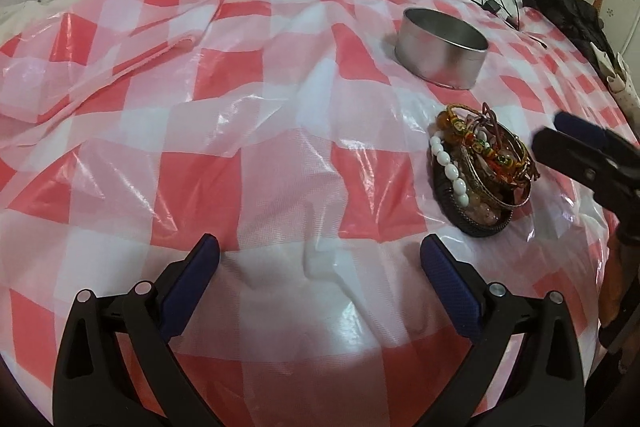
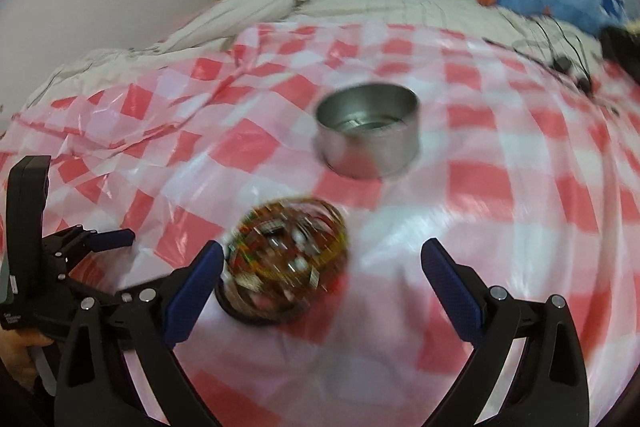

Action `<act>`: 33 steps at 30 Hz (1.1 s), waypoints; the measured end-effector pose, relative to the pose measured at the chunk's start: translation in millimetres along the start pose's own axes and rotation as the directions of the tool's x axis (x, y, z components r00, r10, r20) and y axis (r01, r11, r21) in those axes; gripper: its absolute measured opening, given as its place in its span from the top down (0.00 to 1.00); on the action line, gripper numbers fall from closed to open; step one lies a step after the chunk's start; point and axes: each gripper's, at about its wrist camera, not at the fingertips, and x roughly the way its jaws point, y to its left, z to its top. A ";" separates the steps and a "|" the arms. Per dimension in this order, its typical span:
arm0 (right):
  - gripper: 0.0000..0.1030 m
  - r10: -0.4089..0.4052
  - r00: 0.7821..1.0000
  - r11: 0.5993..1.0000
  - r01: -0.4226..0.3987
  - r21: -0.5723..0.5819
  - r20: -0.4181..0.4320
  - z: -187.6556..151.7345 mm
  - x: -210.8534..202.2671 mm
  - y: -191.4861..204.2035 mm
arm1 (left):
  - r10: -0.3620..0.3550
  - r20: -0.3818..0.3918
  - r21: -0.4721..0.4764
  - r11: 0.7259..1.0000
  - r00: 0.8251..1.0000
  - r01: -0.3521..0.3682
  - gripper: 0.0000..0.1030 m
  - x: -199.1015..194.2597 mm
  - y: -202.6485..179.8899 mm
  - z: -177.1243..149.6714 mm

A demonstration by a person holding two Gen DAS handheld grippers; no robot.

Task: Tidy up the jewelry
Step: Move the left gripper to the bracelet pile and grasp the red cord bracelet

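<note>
Two pairs of tongs are under my control, and both stand wide apart with nothing between them. My left tongs (image 1: 320,259) hover low over the red-and-white checked plastic sheet (image 1: 200,147) spread across the bed, idle for now. A tangled heap of beaded bracelets and metal bangles (image 1: 478,163) sits piled in a small dark round dish at about two o'clock from them, kept together so I can pick pieces off one at a time. Beyond the heap, near one o'clock, an open round silver tin (image 1: 440,49) stands upright, apparently empty, which I judge is meant to receive the jewelry. My right tongs (image 2: 322,267) are close on the heap, whose left edge sits just beside the left finger; that view is blurred, so I cannot tell if they touch.
</note>
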 end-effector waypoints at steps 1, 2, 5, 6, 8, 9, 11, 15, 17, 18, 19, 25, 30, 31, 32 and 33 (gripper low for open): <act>0.22 -0.006 1.000 1.000 0.005 -0.011 -0.011 3.1 6.5 2.6 | 0.000 0.002 -0.003 1.000 1.000 0.000 0.06 -0.3 1.3 0.4; 0.31 -0.002 1.000 1.000 0.002 -0.016 -0.029 5.2 12.9 4.5 | -0.002 0.003 -0.005 1.000 1.000 0.002 0.06 -0.8 2.2 0.7; 0.79 0.033 0.995 0.999 -0.032 0.021 -0.090 6.5 32.1 -0.1 | -0.005 0.018 -0.008 1.000 1.000 0.006 0.06 -4.8 3.2 1.6; 0.81 0.052 0.995 0.998 -0.049 0.037 -0.085 4.9 32.4 -4.1 | -0.010 0.028 -0.008 1.000 1.000 0.010 0.06 -6.7 3.4 2.3; 0.84 0.086 0.994 0.994 -0.081 0.070 -0.070 3.4 27.7 -11.3 | -0.020 0.050 -0.007 1.000 0.999 0.020 0.06 -11.7 2.9 4.1; 0.87 0.114 0.992 0.990 -0.109 0.094 -0.050 3.1 22.4 -15.9 | -0.027 0.070 -0.004 1.000 0.997 0.028 0.06 -15.8 1.0 5.7; 0.89 0.182 0.983 0.973 -0.180 0.144 -0.004 3.2 12.1 -24.2 | -0.039 0.102 0.005 0.999 0.994 0.039 0.06 -22.0 -3.9 9.8; 0.92 0.280 0.957 0.932 -0.289 0.216 0.075 5.2 -6.0 -38.9 | -0.088 0.140 0.046 0.996 0.986 0.082 0.06 -30.6 -21.0 18.2; 0.93 0.320 0.943 0.911 -0.333 0.243 0.092 5.5 -9.8 -45.2 | -0.101 0.144 0.077 0.993 0.984 0.091 0.06 -30.9 -31.2 20.9; 0.95 0.331 0.939 0.904 -0.344 0.254 0.092 5.8 -10.6 -47.0 | -0.102 0.143 0.092 0.992 0.985 0.089 0.06 -30.0 -37.5 22.1; 0.95 0.338 0.937 0.899 -0.349 0.263 0.087 5.7 -9.9 -49.9 | -0.104 0.139 0.100 0.991 0.985 0.091 0.06 -28.7 -42.0 22.7; 0.95 0.308 0.949 0.887 -0.310 0.342 0.062 -1.5 -3.9 -70.7 | -0.199 0.082 0.132 0.974 0.977 0.187 0.06 -14.9 -68.1 34.9; 0.92 0.278 0.956 0.851 -0.288 0.440 0.089 -4.8 -7.1 -98.7 | -0.295 0.005 0.110 0.950 0.955 0.293 0.07 8.4 -78.5 56.4; 0.77 0.282 0.955 0.840 -0.292 0.456 0.092 -6.2 -6.5 -102.4 | -0.314 -0.004 0.106 0.944 0.949 0.313 0.12 13.5 -80.1 61.2; 0.67 0.277 0.956 0.836 -0.289 0.466 0.096 -7.0 -6.5 -104.5 | -0.323 -0.012 0.109 0.940 0.946 0.322 0.17 17.6 -82.6 64.8; 0.58 0.273 0.957 0.836 -0.287 0.468 0.101 -6.8 -6.9 -105.5 | -0.327 -0.029 0.120 0.937 0.945 0.328 0.28 22.5 -86.7 68.3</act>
